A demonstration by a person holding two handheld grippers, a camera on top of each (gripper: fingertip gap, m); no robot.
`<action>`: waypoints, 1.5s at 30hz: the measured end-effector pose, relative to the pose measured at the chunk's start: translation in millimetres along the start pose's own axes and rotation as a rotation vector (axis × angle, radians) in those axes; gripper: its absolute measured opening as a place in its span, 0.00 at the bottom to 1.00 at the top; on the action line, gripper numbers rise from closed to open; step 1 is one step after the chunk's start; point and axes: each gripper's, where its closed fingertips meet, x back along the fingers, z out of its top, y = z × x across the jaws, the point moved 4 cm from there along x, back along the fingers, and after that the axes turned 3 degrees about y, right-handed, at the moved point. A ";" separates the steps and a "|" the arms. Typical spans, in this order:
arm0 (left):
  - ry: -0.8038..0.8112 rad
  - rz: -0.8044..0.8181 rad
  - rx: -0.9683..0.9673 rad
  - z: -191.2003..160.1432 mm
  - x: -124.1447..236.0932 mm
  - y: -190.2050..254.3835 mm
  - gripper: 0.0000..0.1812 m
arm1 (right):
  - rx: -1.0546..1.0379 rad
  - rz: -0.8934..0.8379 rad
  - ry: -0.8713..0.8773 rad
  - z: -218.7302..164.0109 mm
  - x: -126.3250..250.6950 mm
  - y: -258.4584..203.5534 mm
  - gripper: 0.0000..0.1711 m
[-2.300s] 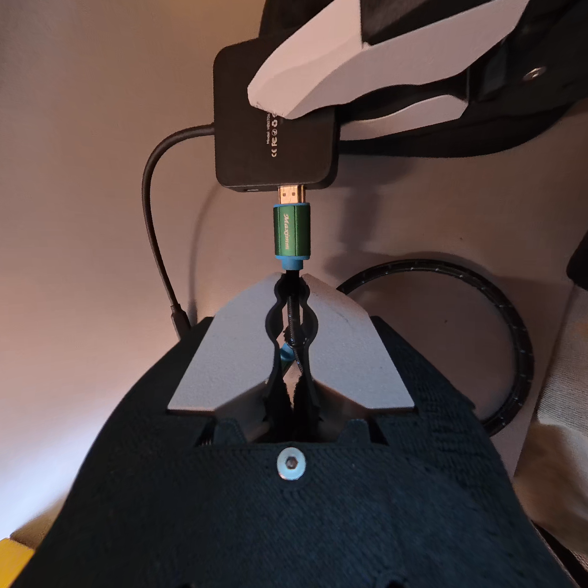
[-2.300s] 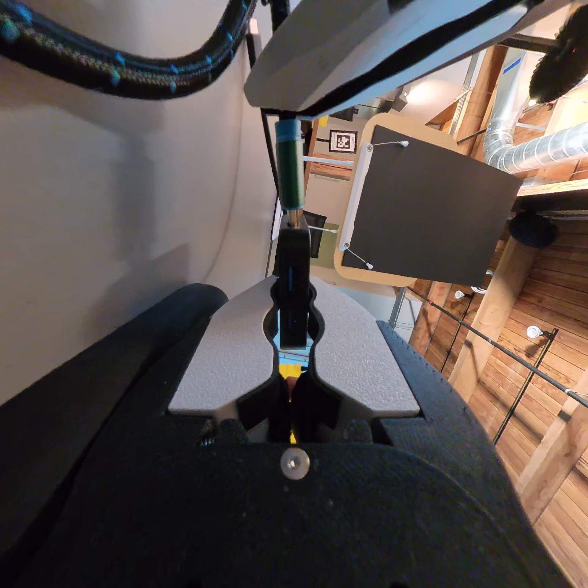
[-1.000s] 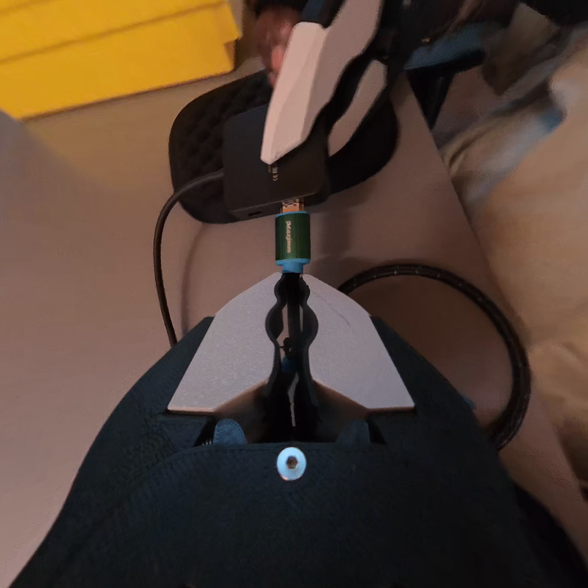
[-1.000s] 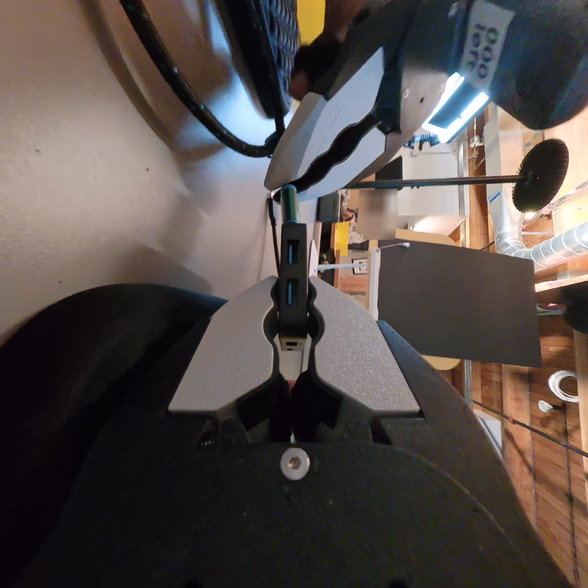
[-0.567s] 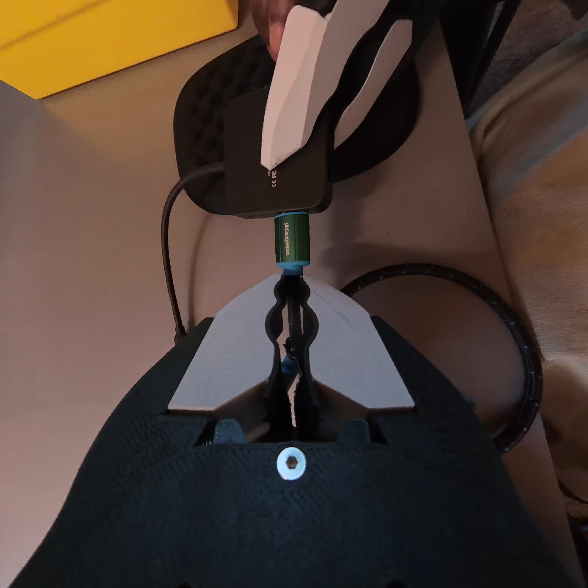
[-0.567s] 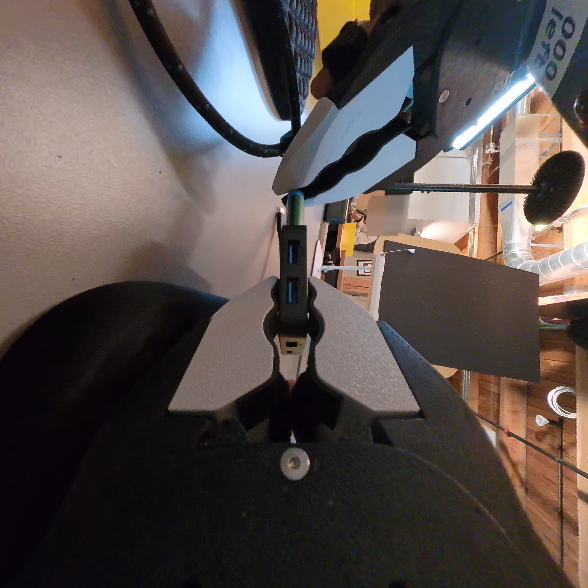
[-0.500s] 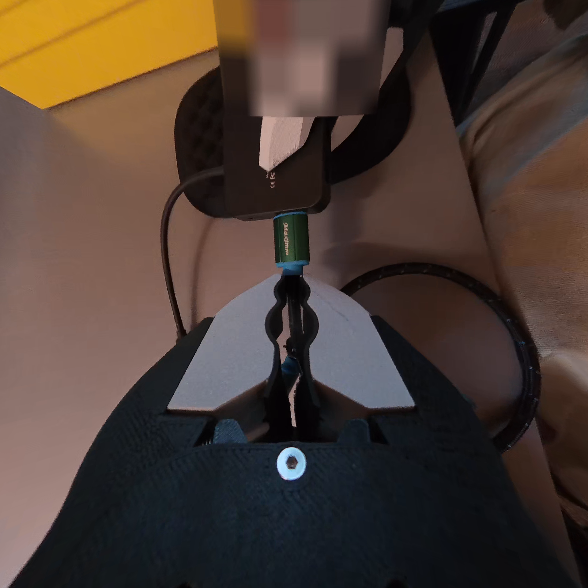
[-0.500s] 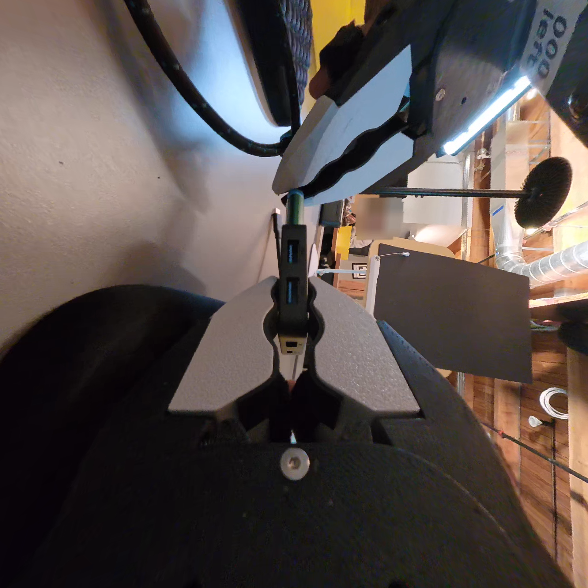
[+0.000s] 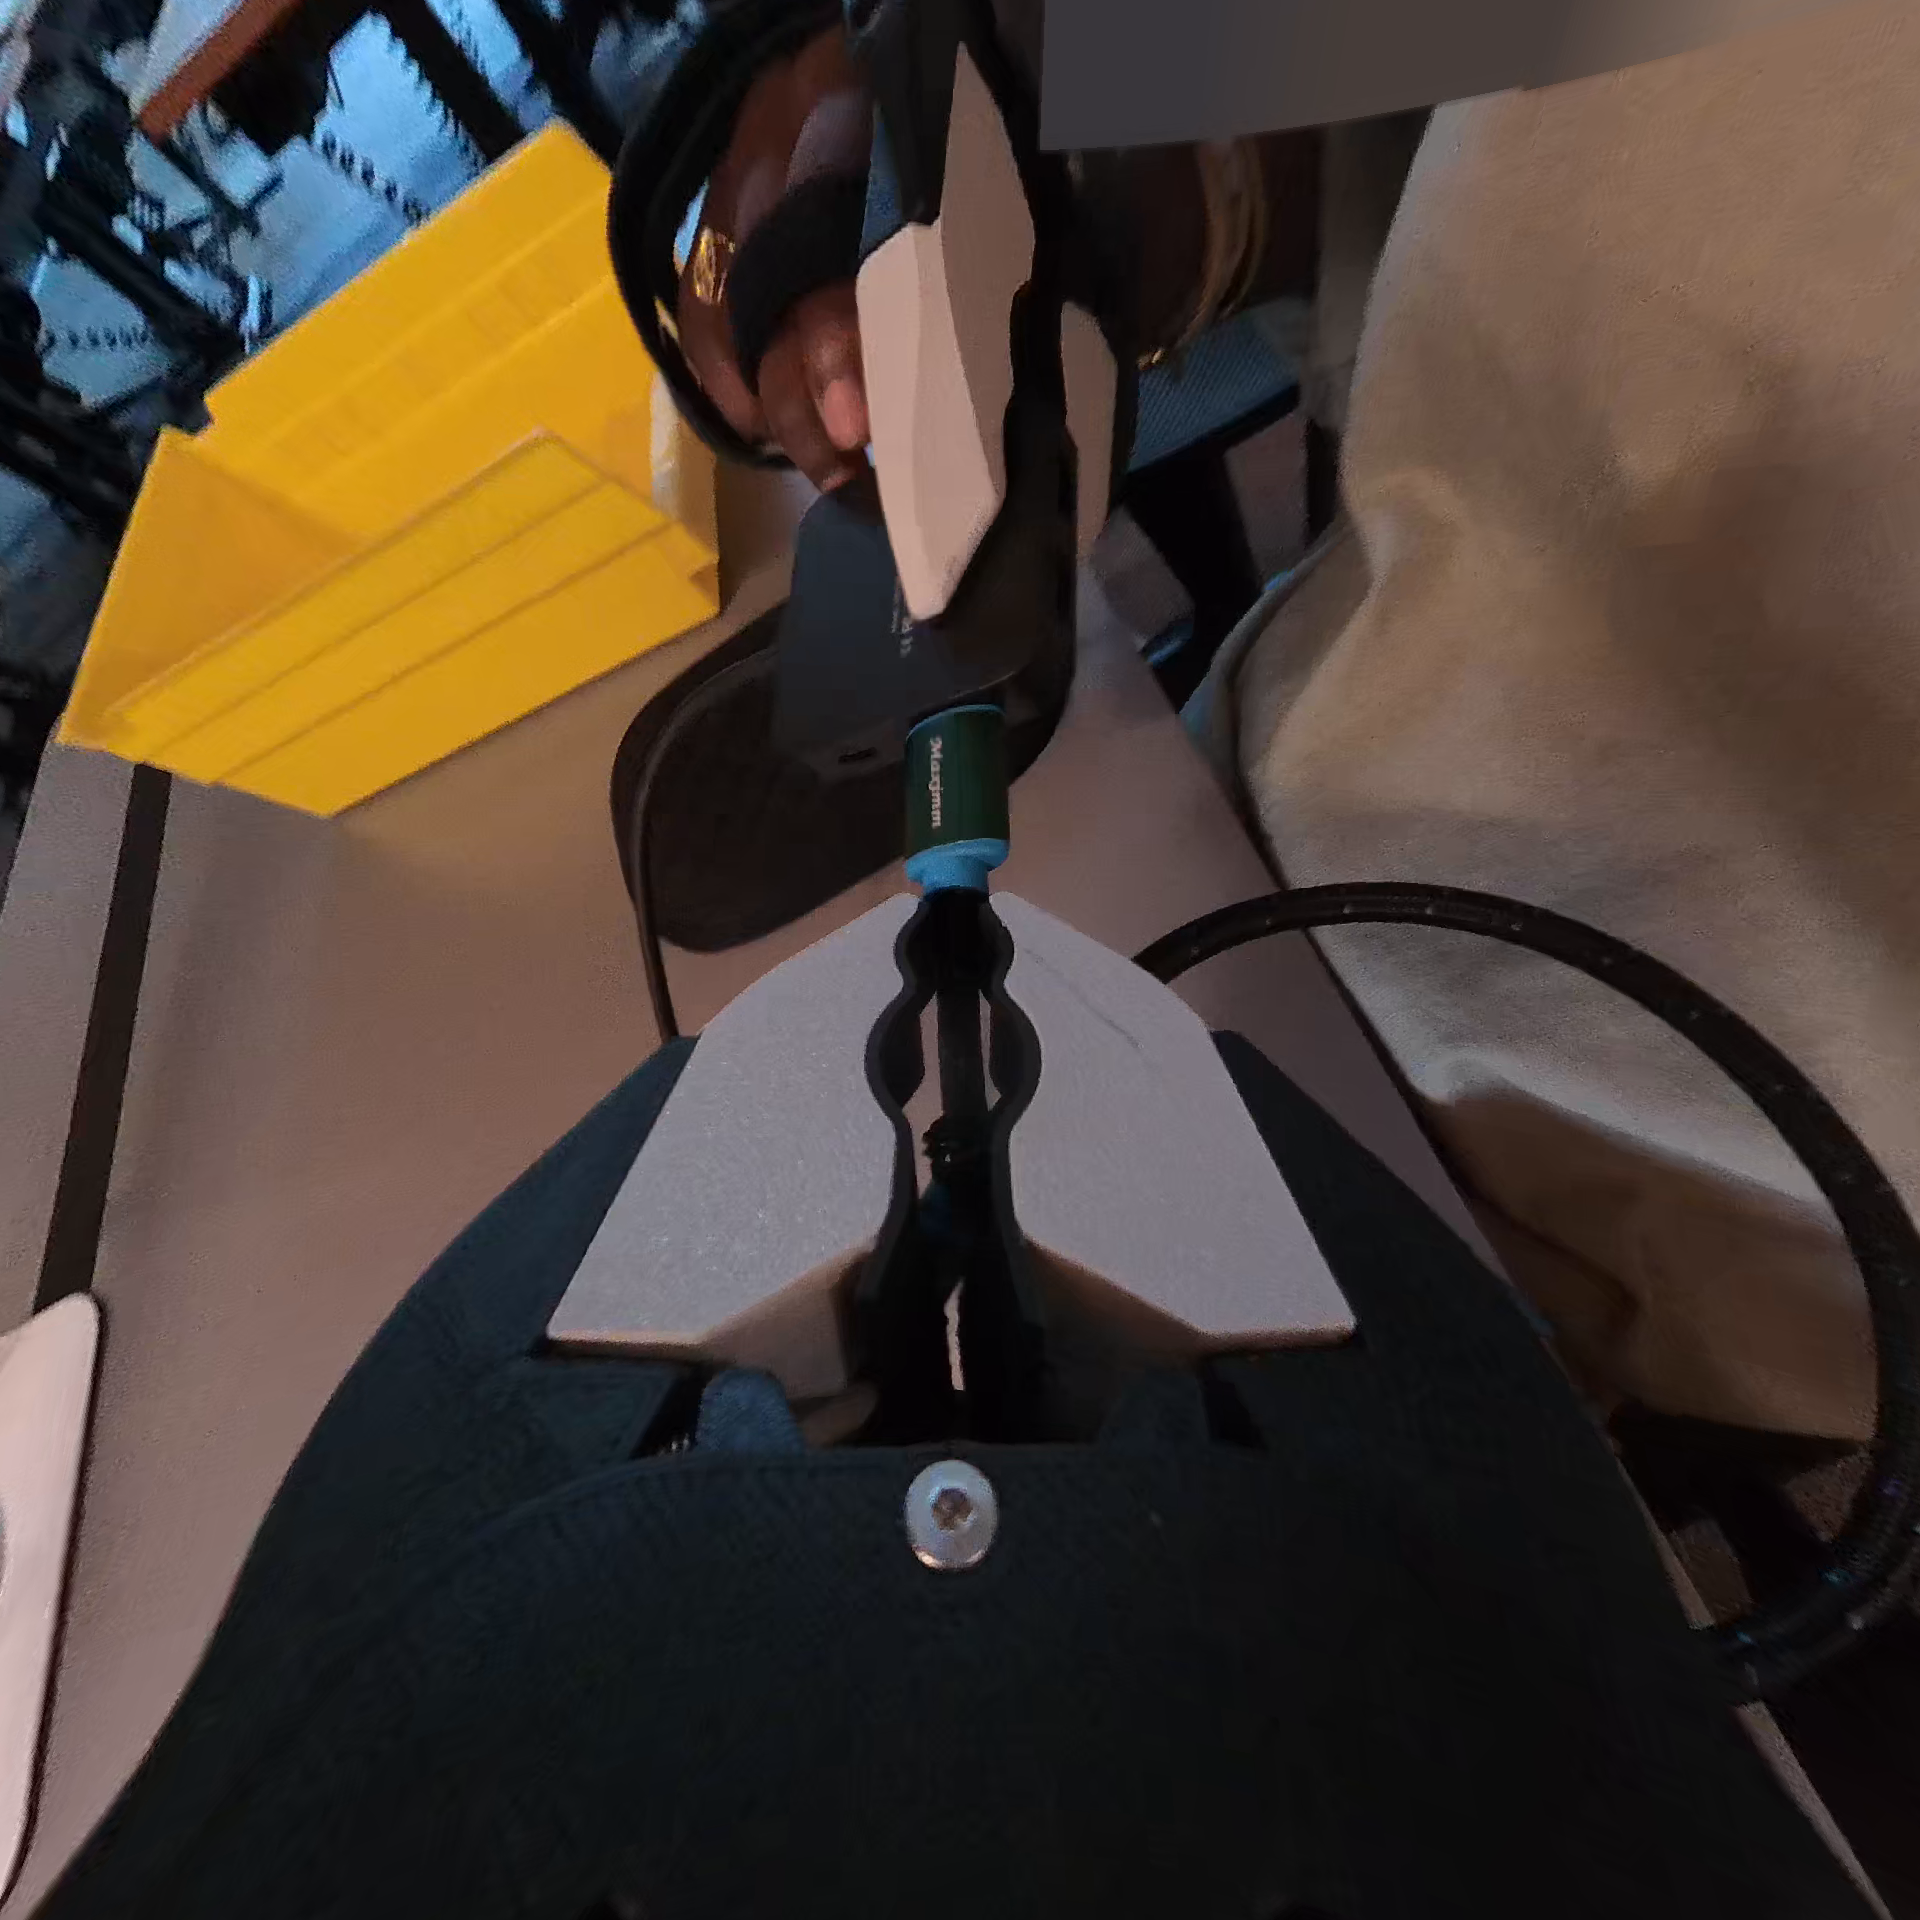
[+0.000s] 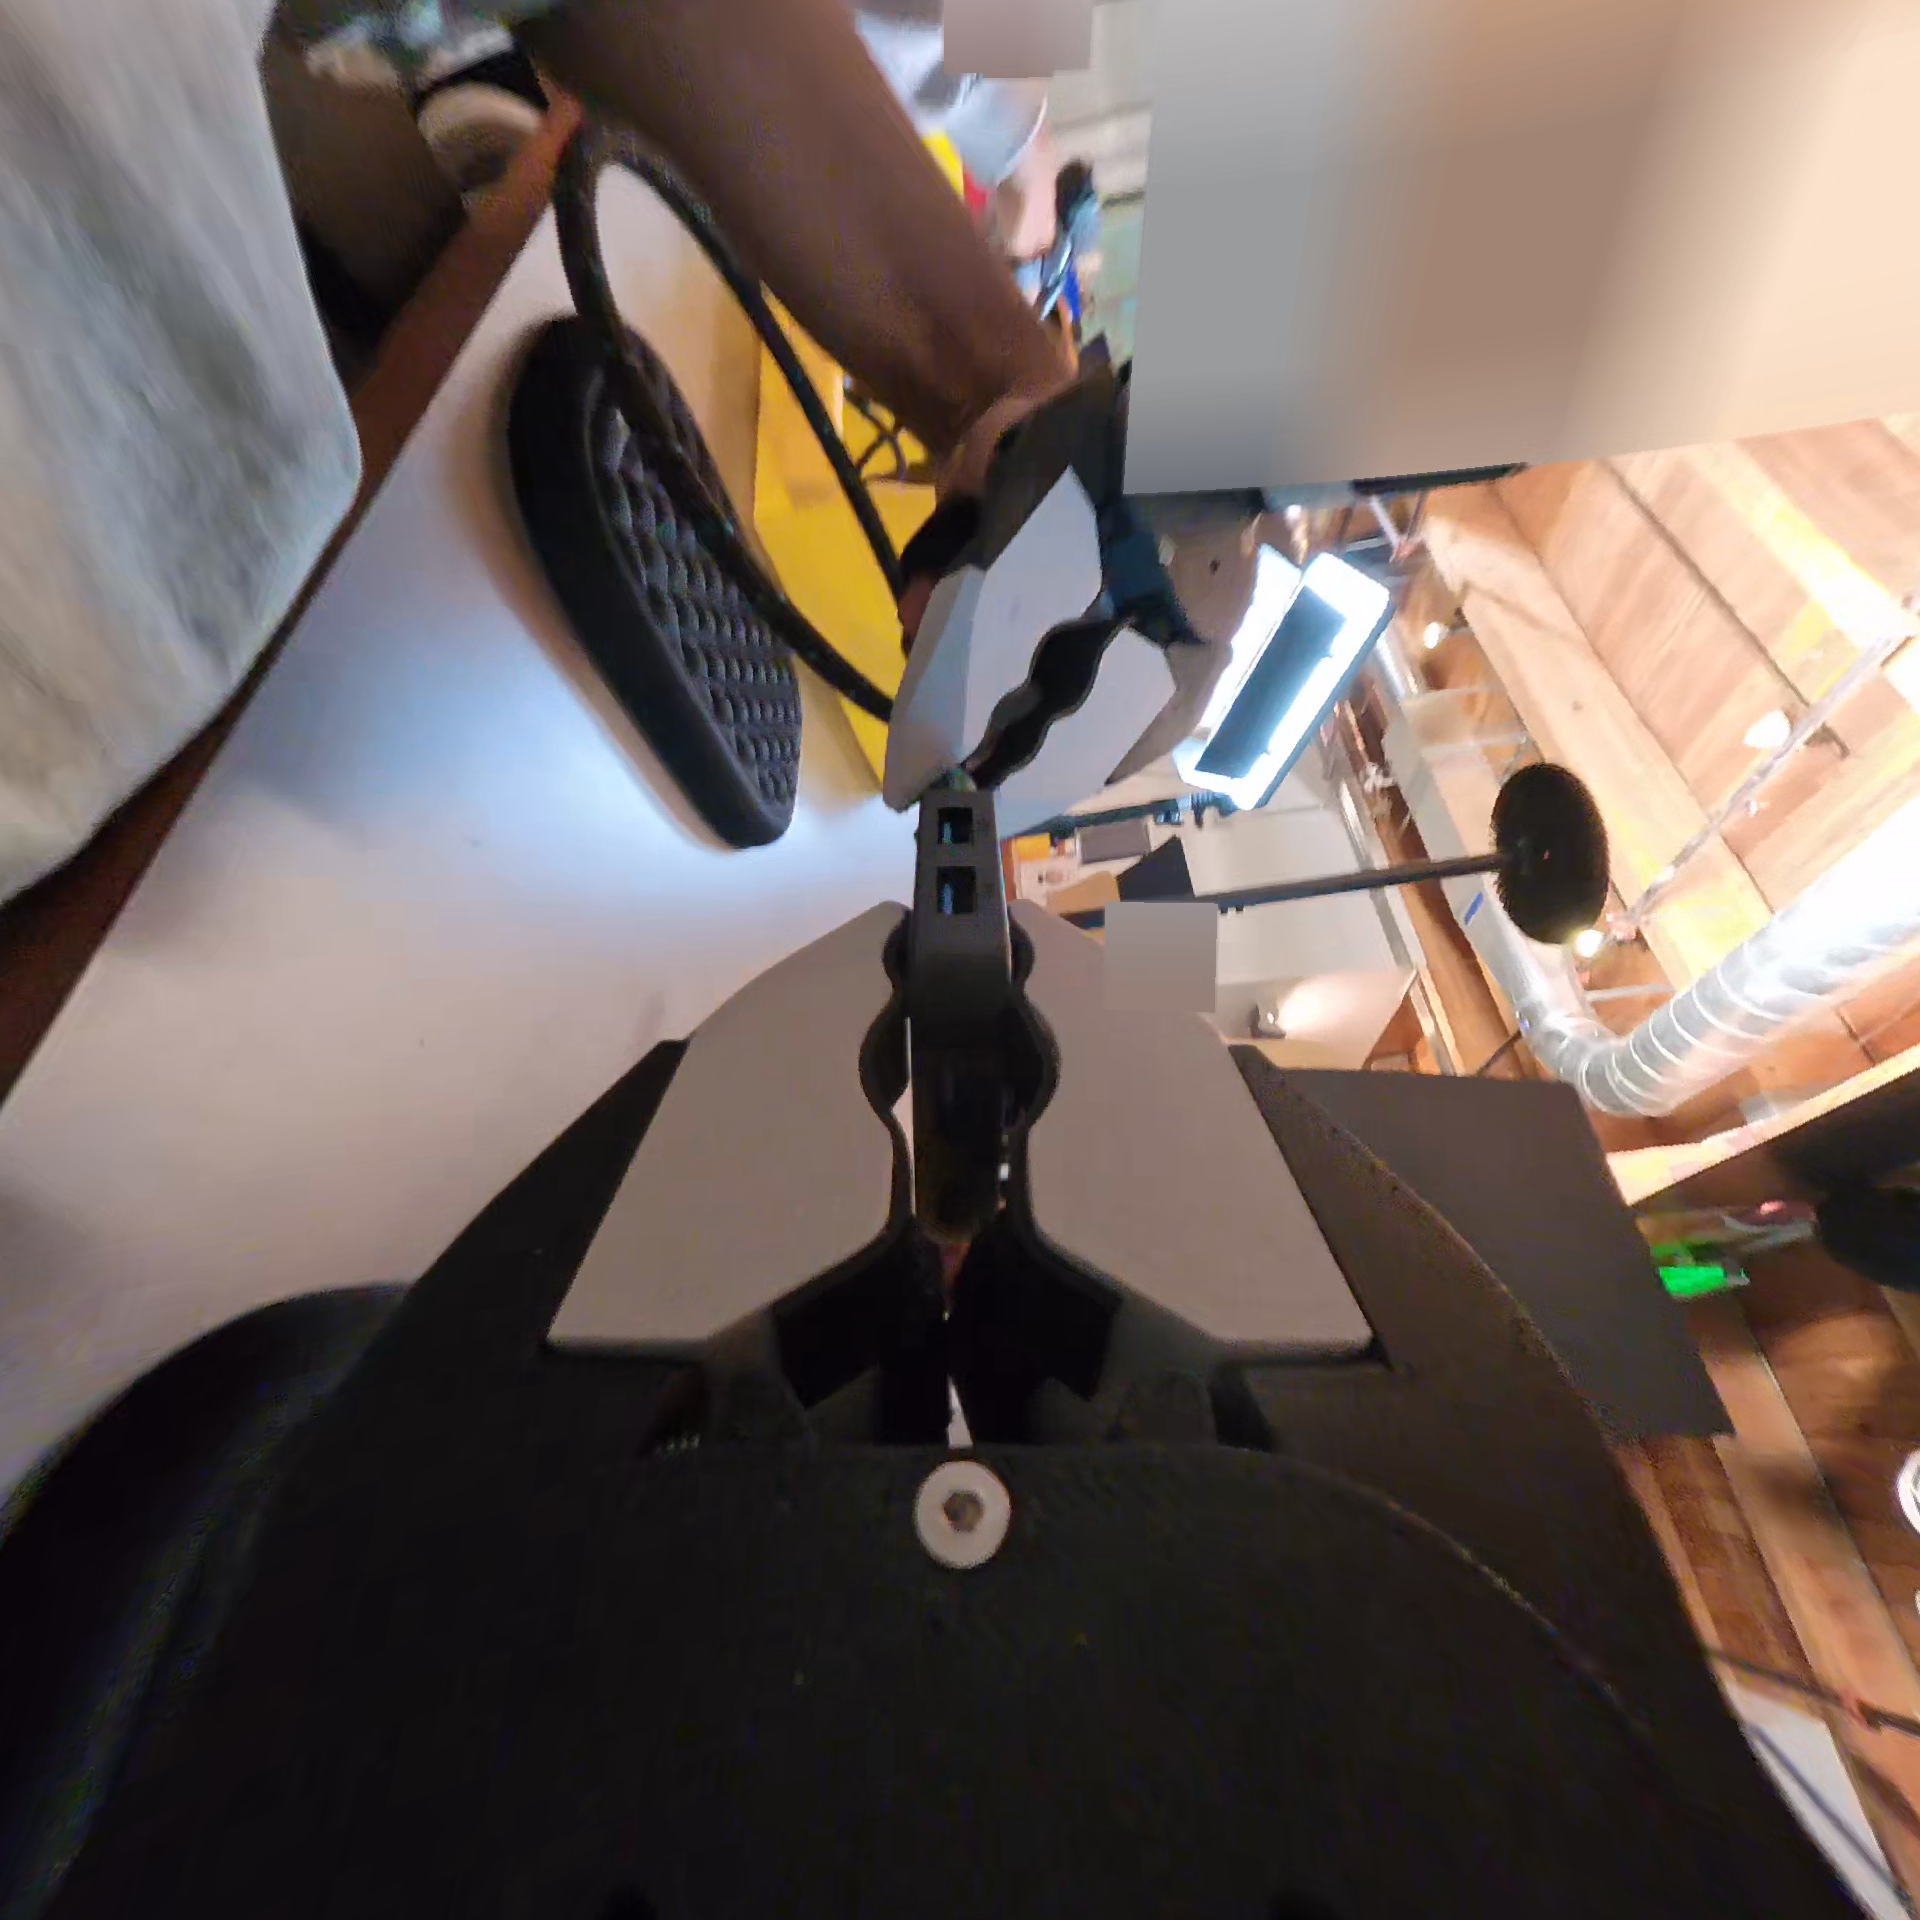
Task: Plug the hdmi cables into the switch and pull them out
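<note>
My left gripper point(image 9: 951, 912) is shut on the black HDMI cable just behind its green plug point(image 9: 956, 790), which has a blue collar. The plug sits fully in the edge of the black switch point(image 9: 862, 644), with no metal tip showing. My right gripper point(image 10: 951, 914) is shut on the switch point(image 10: 958, 857), seen edge-on with two blue ports. In the left wrist view the right gripper's fingers point(image 9: 935, 416) clamp the switch from the far side. In the right wrist view the left gripper point(image 10: 1018, 665) meets the switch's far end.
A black mesh pad point(image 9: 717, 842) lies on the beige table point(image 9: 364, 987), also in the right wrist view point(image 10: 665, 623). Yellow bins point(image 9: 395, 520) stand behind. The braided cable loops at the right point(image 9: 1766, 1122). A person's beige clothing point(image 9: 1610, 623) and forearm point(image 10: 831, 229) are close.
The plug's metal tip, visible a second ago, has gone fully into the switch. Both grippers have since lifted and tilted together, holding switch and cable joined above the pad.
</note>
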 end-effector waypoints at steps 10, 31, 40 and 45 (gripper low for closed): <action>0.004 0.021 -0.070 4.6 6.7 12.2 0.03 | -0.002 0.004 0.014 2.3 -4.2 1.8 0.08; -0.183 0.174 0.110 29.1 0.8 12.2 0.04 | 0.160 0.028 -0.240 -2.0 0.9 17.1 0.08; -0.278 0.392 0.395 8.0 -19.7 -3.0 0.05 | 0.196 0.071 -0.469 -37.6 -6.9 10.7 0.08; -0.391 0.537 0.441 -5.9 -23.8 -17.9 0.06 | 0.273 0.093 -0.628 -50.3 -13.5 9.5 0.08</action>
